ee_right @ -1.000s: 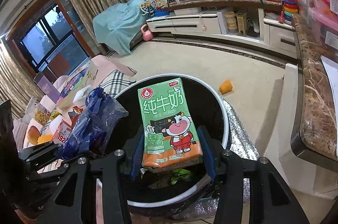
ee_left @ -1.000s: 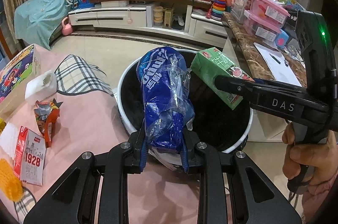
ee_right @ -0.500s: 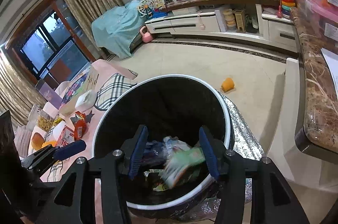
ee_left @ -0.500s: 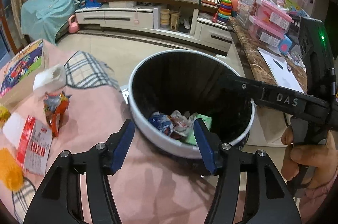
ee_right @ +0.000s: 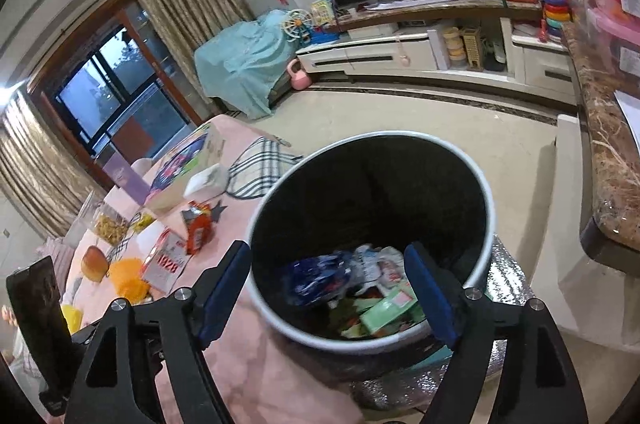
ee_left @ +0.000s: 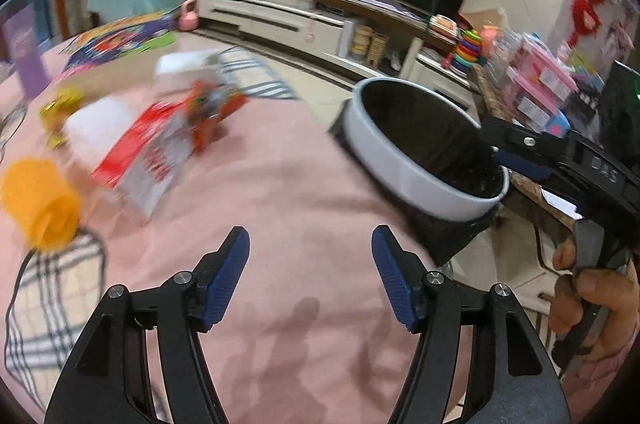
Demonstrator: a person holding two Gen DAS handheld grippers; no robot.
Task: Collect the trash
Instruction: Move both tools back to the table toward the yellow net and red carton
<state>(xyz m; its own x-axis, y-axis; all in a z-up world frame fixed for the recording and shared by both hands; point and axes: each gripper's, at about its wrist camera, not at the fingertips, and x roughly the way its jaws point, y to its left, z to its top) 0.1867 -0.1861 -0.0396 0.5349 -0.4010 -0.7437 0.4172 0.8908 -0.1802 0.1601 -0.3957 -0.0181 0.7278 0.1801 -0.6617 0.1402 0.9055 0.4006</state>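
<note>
A white-rimmed black trash bin (ee_right: 486,208) stands at the edge of the pink-covered table; it also shows in the left wrist view (ee_left: 400,160). Inside lie a blue plastic bag (ee_right: 320,276) and a green milk carton (ee_right: 390,312). My right gripper (ee_right: 328,288) is open and empty above the bin's near rim. My left gripper (ee_left: 310,268) is open and empty over the pink cloth, left of the bin. On the table lie a red-and-white 1928 carton (ee_left: 140,160), also in the right wrist view (ee_right: 166,262), and an orange-red snack wrapper (ee_left: 208,116).
An orange roll (ee_left: 40,204), a white box (ee_left: 188,68) and a colourful flat box (ee_left: 120,40) are on the table. A yellow snack jar (ee_right: 108,228) and a bun (ee_right: 94,262) sit further left. A marble counter (ee_right: 612,160) flanks the bin on the right.
Both grippers opened and dropped the blue bag and the green milk carton into the bin. My left gripper then swung left, over the table. The right gripper stayed over the bin.
</note>
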